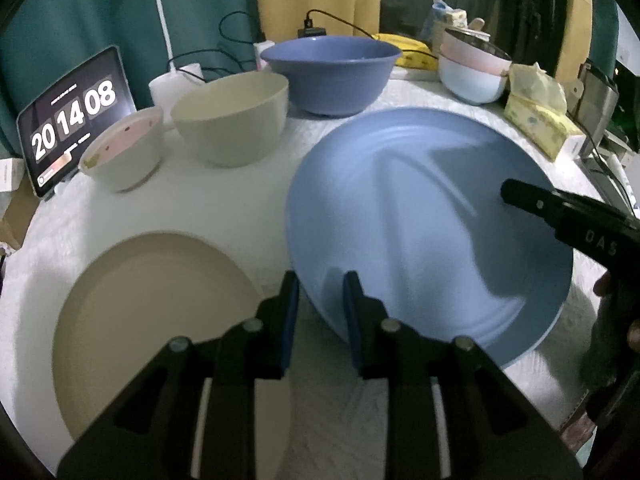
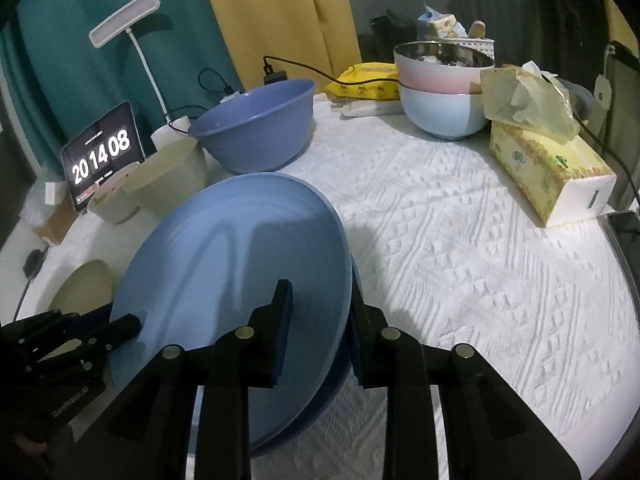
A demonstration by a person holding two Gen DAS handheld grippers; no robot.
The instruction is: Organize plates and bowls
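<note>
Left wrist view
Blue plate: tilted, lifted off the white textured cloth, near the counter's middle.
Left hand-held gripper: jaws narrow, straddling the plate's near rim; whether the pads press on it I cannot tell.
Beige plate: flat on the cloth just left of the blue one, the likely stacking spot.
Bowls: beige bowl, spotted bowl and blue bowl stand toward the far edge.
Advice: keep both rims level before lowering.

Right wrist view
Right hand-held gripper: clamped on the blue plate's right rim, one pad inside, one under.
Left hand-held gripper: at the plate's opposite rim.
Stacked bowls: far right, beside the tissue box.
Advice: move both hands together; a shallow rim grip may slip, so lower gently, centred over the beige plate.
</note>
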